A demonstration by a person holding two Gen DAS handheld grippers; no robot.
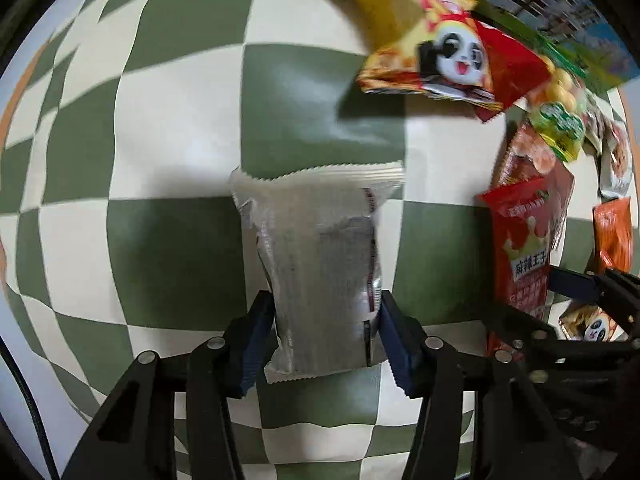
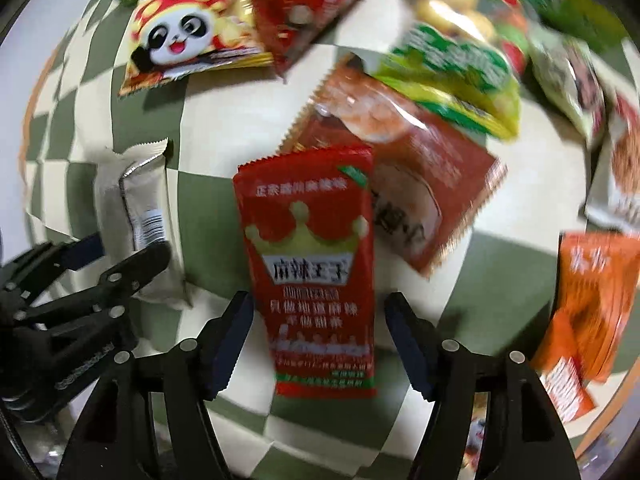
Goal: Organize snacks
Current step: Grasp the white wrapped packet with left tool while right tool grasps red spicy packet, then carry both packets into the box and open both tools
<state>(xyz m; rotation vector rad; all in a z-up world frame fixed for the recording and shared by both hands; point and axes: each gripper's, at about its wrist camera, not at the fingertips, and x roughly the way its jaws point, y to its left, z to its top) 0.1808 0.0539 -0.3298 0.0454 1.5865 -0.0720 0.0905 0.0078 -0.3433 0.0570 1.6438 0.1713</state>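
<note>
- Pointing straight down at the green-and-cream checked tablecloth (image 1: 160, 160), both grippers hang side by side over the snacks.
- Left gripper (image 1: 326, 344): its blue pads sit against the two long edges of a silver packet (image 1: 316, 264), gripping it at the near end; the packet lies lengthwise away from the fingers, printed side down.
- Right gripper (image 2: 318, 344): its jaws stand apart on either side of a red packet with a crown (image 2: 312, 264), with a gap showing between each pad and the wrapper, so nothing is gripped. That packet lies flat on the cloth, its far end overlapping a brownish-red packet (image 2: 420, 184).
- From the right wrist view the left gripper shows at the left edge, over the silver packet.
- Beyond them lie a yellow panda bag (image 2: 188, 40), a red pouch (image 2: 304, 12), a green bag (image 2: 452, 76) and an orange packet (image 2: 588, 300), loosely piled and blurred.
</note>
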